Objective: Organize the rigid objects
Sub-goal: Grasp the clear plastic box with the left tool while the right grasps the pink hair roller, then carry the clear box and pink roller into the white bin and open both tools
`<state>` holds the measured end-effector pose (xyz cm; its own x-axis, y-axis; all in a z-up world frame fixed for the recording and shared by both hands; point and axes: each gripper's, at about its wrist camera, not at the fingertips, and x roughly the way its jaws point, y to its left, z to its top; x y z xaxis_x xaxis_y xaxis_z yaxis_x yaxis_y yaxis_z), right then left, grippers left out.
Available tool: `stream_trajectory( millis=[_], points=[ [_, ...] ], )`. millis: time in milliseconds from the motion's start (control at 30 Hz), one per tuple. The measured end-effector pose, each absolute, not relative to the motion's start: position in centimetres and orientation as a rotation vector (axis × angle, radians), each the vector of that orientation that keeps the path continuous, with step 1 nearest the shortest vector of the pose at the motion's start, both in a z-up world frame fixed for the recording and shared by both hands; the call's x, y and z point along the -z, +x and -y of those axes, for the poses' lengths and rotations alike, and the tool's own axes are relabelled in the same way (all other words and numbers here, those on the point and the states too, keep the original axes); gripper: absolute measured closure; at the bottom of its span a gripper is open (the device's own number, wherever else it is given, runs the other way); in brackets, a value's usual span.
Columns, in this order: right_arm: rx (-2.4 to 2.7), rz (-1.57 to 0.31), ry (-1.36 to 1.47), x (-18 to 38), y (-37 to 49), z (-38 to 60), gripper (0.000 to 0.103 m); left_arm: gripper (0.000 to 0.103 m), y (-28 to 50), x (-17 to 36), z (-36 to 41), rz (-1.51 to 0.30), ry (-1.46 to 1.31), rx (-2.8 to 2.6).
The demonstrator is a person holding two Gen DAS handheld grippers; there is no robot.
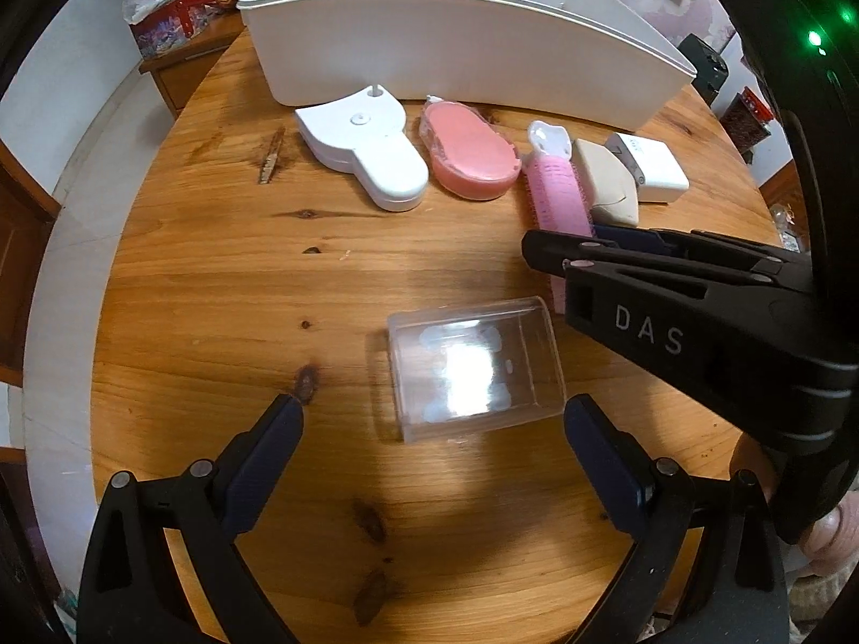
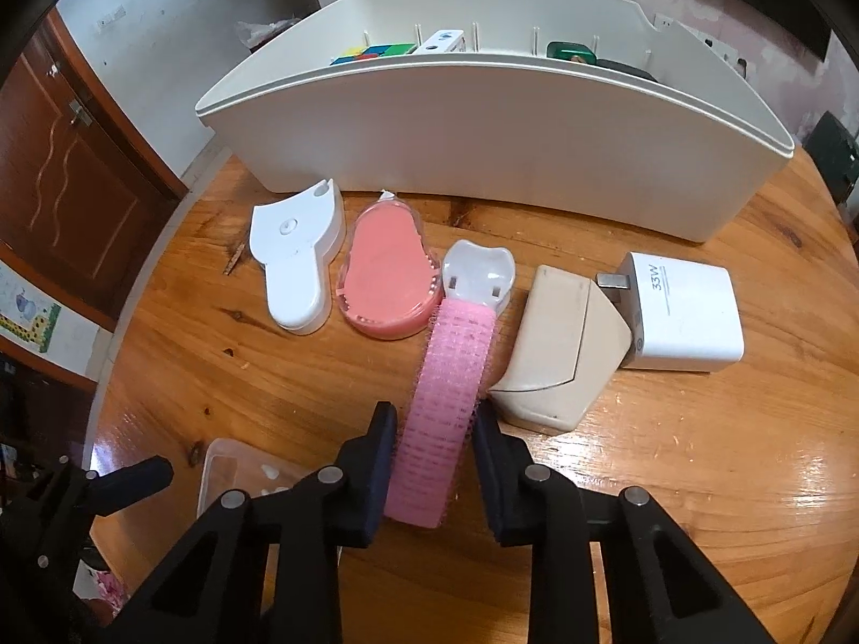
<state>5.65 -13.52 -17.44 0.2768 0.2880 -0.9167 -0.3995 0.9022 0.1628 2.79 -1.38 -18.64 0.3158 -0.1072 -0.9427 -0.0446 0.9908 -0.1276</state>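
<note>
A pink hair roller (image 2: pixel 443 392) with a white clip end lies on the round wooden table (image 2: pixel 698 483). My right gripper (image 2: pixel 435 429) is shut on it, one finger on each side; it also shows in the left wrist view (image 1: pixel 558 263). My left gripper (image 1: pixel 432 418) is open around a clear plastic box (image 1: pixel 475 370), which lies between its fingertips without touching them. Behind stand a white tape dispenser (image 2: pixel 300 263), a pink case (image 2: pixel 384 279), a beige case (image 2: pixel 558 343) and a white 33W charger (image 2: pixel 682 311). A white bin (image 2: pixel 483 150) is at the back.
The bin holds coloured blocks (image 2: pixel 376 51), a green item (image 2: pixel 572 51) and other pieces. A small wood splinter (image 1: pixel 271 155) lies left of the tape dispenser. A brown door (image 2: pixel 70 172) and a side cabinet with a tissue box (image 1: pixel 166 27) stand beyond the table's edge.
</note>
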Motion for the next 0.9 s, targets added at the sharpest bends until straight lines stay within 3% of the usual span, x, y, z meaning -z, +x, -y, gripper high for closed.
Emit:
stream_trajectory(
  millis=[467,500,600,900],
  points=[
    [-0.488,-1.213,-0.091,17.2,6.5,14.8,0.074,0.007,4.7,20.2,1.8,-1.282,-0.095,-0.086],
    [-0.488,-1.211,-0.094,17.3,6.4,14.7,0.074,0.011,4.6,20.2,1.7,-1.28,-0.094,-0.093],
    [-0.487,-1.206,-0.108,17.2,6.2,14.4,0.075,0.039,4.3,19.6,1.3,-1.241,-0.077,-0.115],
    [-0.531,-1.195,-0.074,16.1,4.6,14.9,0.078,0.039,3.6,18.3,0.6,-1.217,-0.089,-0.094]
  ],
)
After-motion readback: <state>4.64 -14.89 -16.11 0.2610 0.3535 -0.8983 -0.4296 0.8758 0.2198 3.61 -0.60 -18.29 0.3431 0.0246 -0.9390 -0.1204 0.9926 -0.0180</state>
